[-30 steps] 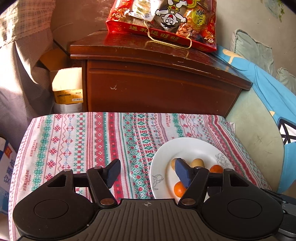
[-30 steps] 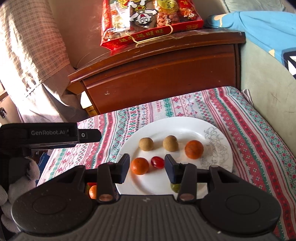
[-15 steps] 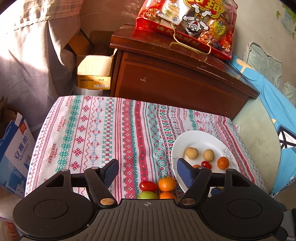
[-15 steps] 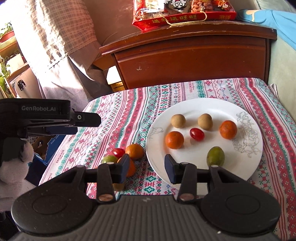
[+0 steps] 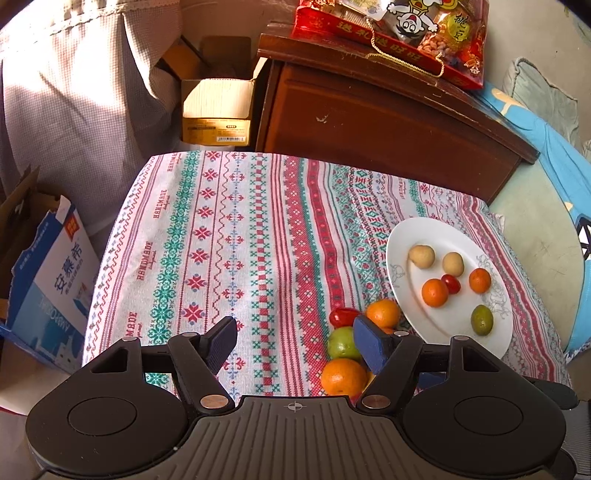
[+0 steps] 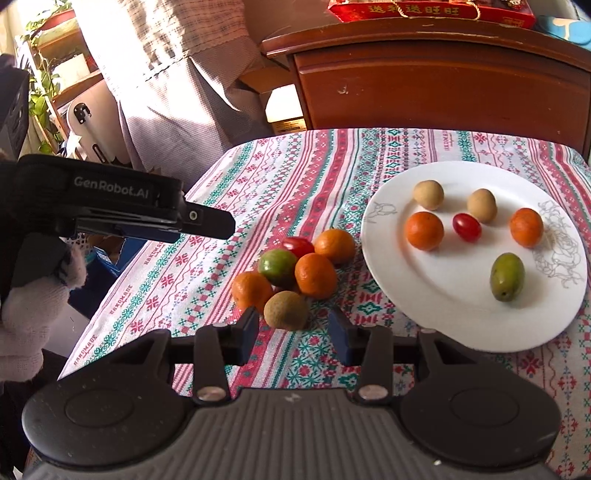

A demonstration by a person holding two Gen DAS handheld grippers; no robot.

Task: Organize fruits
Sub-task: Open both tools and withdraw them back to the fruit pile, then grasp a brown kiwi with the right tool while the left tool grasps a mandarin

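A white plate (image 6: 461, 325) (image 5: 406, 236) on the patterned cloth holds two tan fruits, two oranges, a red tomato (image 6: 467, 227) and a green fruit (image 6: 506, 277). Left of the plate lies a loose pile: several oranges (image 6: 316, 275), a green fruit (image 6: 277, 266), a red tomato (image 6: 297, 245) and a brown kiwi-like fruit (image 6: 286, 310). My right gripper (image 6: 293, 334) is open and empty, its jaws just in front of the brown fruit. My left gripper (image 5: 295, 341) is open and empty above the cloth, its right finger over the pile (image 5: 343, 343).
A dark wooden cabinet (image 5: 388, 122) stands behind the table with a red snack bag (image 5: 391, 29) on top. Cardboard boxes (image 5: 218, 110) and a blue carton (image 5: 55, 284) sit off the table's left side. A blue cushion (image 5: 554, 147) lies at the right.
Both grippers have pulled back and turned left. The loose pile of fruit beside the plate has come into view. Both grippers stay open.
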